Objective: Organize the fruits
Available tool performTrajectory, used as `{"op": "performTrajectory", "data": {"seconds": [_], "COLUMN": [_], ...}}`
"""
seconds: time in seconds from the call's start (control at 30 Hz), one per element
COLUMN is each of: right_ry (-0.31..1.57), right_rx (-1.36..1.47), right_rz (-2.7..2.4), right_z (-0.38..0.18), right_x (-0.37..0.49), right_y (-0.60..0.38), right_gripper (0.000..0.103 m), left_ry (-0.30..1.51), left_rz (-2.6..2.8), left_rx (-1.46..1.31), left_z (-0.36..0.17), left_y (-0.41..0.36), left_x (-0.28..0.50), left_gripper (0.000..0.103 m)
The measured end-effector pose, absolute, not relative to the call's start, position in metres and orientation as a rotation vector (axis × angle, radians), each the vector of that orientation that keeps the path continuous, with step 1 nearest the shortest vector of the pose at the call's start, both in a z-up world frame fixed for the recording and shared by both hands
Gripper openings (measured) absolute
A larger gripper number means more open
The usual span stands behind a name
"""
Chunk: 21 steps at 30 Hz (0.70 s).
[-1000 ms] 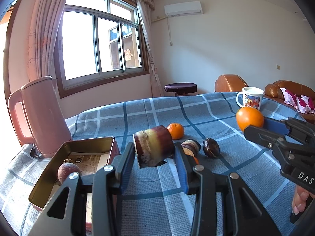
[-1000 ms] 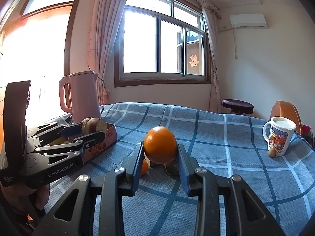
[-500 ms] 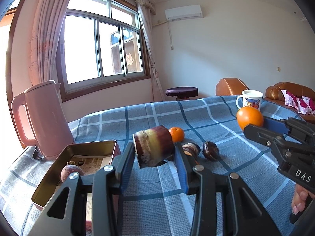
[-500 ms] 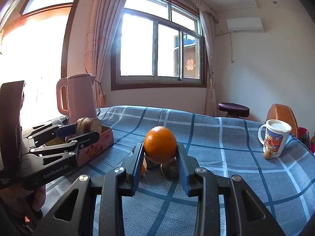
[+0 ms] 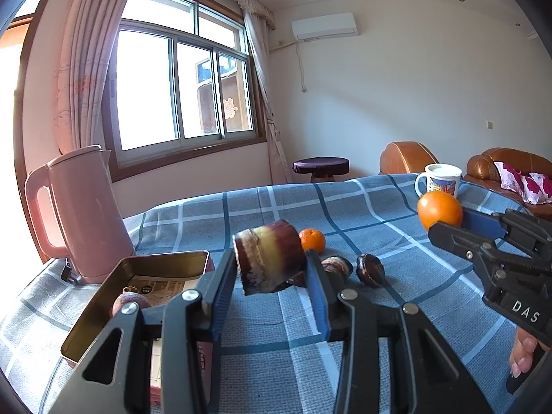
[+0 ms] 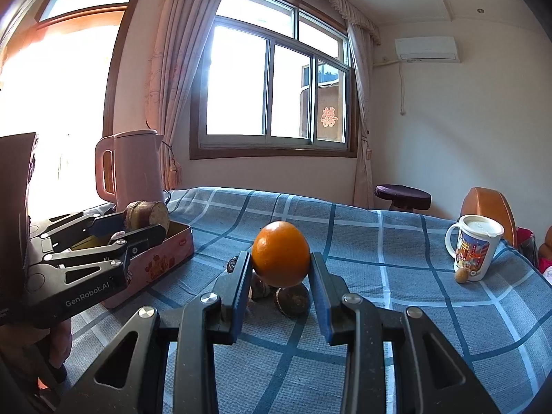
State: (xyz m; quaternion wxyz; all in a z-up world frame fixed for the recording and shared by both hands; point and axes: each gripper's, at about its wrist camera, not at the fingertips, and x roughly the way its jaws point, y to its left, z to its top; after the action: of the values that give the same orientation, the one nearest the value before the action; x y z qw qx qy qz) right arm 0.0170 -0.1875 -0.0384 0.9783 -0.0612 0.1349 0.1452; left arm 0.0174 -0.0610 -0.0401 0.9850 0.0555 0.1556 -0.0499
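Holding steady over the checked blue surface [image 5: 345, 203], both tools look almost exactly as they did a second ago, so nothing has been set down since then. The left tool [image 5: 270, 269] is clenched on a stubby purple-and-yellow fruit chunk [image 5: 269, 258], carried in the air just at 3 o'clock of the open tin box [image 5: 103, 314], which already has one round reddish fruit [image 5: 127, 305] lying inside. The right tool [image 6: 280, 276] grips a large orange [image 6: 280, 253] clear of the cloth, above two dark wrinkled fruits [image 6: 291, 298] resting there. A small tangerine [image 5: 312, 239] sits at 12 o'clock of the left tool, and a lidded mug [image 6: 477, 250] stands far off at 3 o'clock, beside a tiny tan nut-like thing I cannot identify. A pink kettle [image 5: 76, 210] stands behind the tin. Only the view has crept a little nearer the box, which suggests the chunk is bound for it next; the orange looks to be waiting its turn, with three fruits left loose.
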Motion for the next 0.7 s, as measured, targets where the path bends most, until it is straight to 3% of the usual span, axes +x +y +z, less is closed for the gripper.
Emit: {"op": "performTrajectory", "data": {"seconds": [0.7], "right_ry": [0.256], "right_rx": [-0.177], "right_rz": [0.338], "right_z": [-0.02], "right_x": [0.025], "right_y": [-0.163], "right_gripper": [0.035], "left_ry": [0.328], "left_rz": [-0.056], "left_rx": [0.096], "left_z": [-0.037], "left_y": [-0.043], "left_x": [0.019], "left_gripper": [0.042]}}
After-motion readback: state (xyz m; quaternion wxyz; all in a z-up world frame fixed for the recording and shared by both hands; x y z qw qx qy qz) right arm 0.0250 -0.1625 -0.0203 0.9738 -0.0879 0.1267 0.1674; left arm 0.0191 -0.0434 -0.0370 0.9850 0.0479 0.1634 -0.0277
